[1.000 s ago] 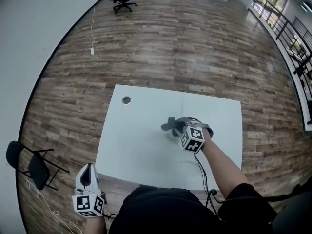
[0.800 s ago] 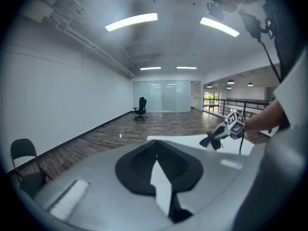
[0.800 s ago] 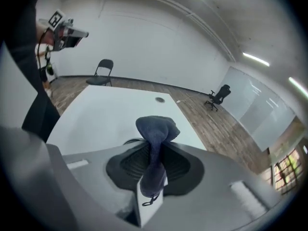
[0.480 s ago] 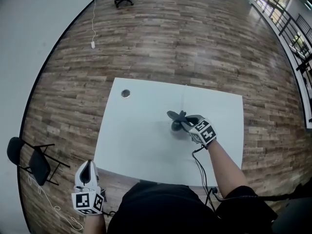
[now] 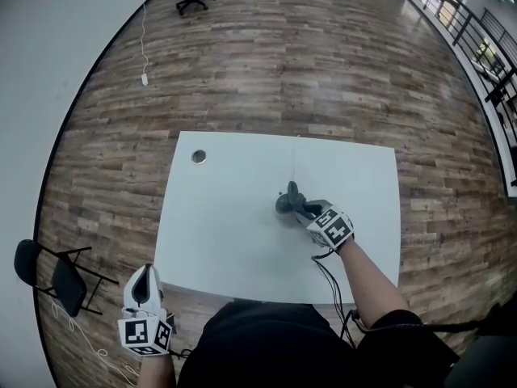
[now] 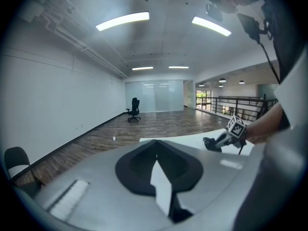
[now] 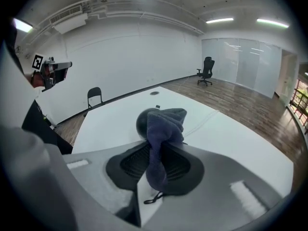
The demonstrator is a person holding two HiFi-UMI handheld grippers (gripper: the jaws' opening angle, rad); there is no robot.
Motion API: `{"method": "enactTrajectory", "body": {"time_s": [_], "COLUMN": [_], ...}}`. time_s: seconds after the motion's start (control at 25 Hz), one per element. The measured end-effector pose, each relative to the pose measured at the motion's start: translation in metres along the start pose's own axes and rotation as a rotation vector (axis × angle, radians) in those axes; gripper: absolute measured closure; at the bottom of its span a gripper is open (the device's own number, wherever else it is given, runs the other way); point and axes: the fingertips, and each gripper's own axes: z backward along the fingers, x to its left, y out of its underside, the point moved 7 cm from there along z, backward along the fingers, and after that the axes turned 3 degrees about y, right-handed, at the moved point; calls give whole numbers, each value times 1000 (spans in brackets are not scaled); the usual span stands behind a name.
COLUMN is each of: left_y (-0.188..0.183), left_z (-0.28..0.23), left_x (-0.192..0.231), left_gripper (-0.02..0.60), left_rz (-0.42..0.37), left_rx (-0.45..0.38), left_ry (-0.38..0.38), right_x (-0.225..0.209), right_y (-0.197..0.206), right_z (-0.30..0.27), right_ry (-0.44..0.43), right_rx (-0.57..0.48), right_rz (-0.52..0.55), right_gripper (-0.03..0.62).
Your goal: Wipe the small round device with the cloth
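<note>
While your right gripper [image 5: 305, 210] clamps the dark blue cloth [image 7: 163, 129] between its jaws, the bunched free end of that cloth lies pressed on the small round device [image 7: 143, 121]. In the right gripper view the cloth hangs in a thick fold through the jaw gap and covers the black device's near and right side, leaving only its left curve showing.

From your head view the device [image 5: 284, 204] sits on the white table [image 5: 226, 217], a little toward 3 o'clock from the table's middle, with the cloth [image 5: 292, 192] draped over it at its 12 o'clock side. A thin white cable [image 5: 296, 156] runs from beside it toward the table's 12 o'clock edge, and a round grommet hole [image 5: 199, 157] sits near the 10 o'clock corner.

Your left gripper [image 5: 145, 288] hangs off the table at about 7 o'clock, well apart from the device; its jaws are pressed together with nothing between them. A folding chair [image 5: 56, 277] stands on the wood floor at 8 o'clock.
</note>
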Motion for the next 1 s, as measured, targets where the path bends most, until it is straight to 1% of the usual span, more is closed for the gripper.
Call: {"method": "enactTrajectory", "body": {"time_s": [0.2, 0.24, 0.4, 0.48, 0.56, 0.64, 0.72, 0.76, 0.8, 0.84, 0.92, 1.0], "left_y": [-3, -2, -1, 0, 0, -1, -2, -2, 0, 2, 7, 15], "left_z": [-1, -1, 2, 4, 5, 7, 7, 5, 3, 1, -3, -5], "left_x": [0, -1, -4, -5, -5, -4, -4, -5, -8, -11, -17, -22], "left_gripper": [574, 574, 574, 574, 574, 574, 574, 574, 574, 574, 574, 574], "left_rz": [-16, -16, -17, -22, -27, -27, -21, -17, -13, -9, 7, 39], "left_rx": [13, 13, 18, 24, 29, 28, 21, 19, 18, 19, 18, 15], "left_ry": [8, 10, 12, 10, 5, -4, -10, -9, -6, -1, 7, 10], "right_x": [16, 19, 35, 41, 46, 55, 69, 75, 79, 82, 79, 67], "right_y": [-1, 1, 7, 10, 12, 15, 12, 8, 0, -10, -37, -66], "right_z": [-3, -5, -16, -21, -24, -25, -21, -14, -4, 8, 35, 59], "right_ry": [-10, -7, 12, 13, -4, -60, -144, -172, -178, -163, -102, -33], "right_rx": [26, 42, 130, 157, 169, 173, 155, 130, 97, 60, -6, -43], "right_rz": [34, 59, 213, 242, 248, 264, 310, 346, 388, 432, 511, 580], "right_gripper": [525, 525, 525, 525, 525, 525, 525, 525, 525, 525, 525, 525]}}
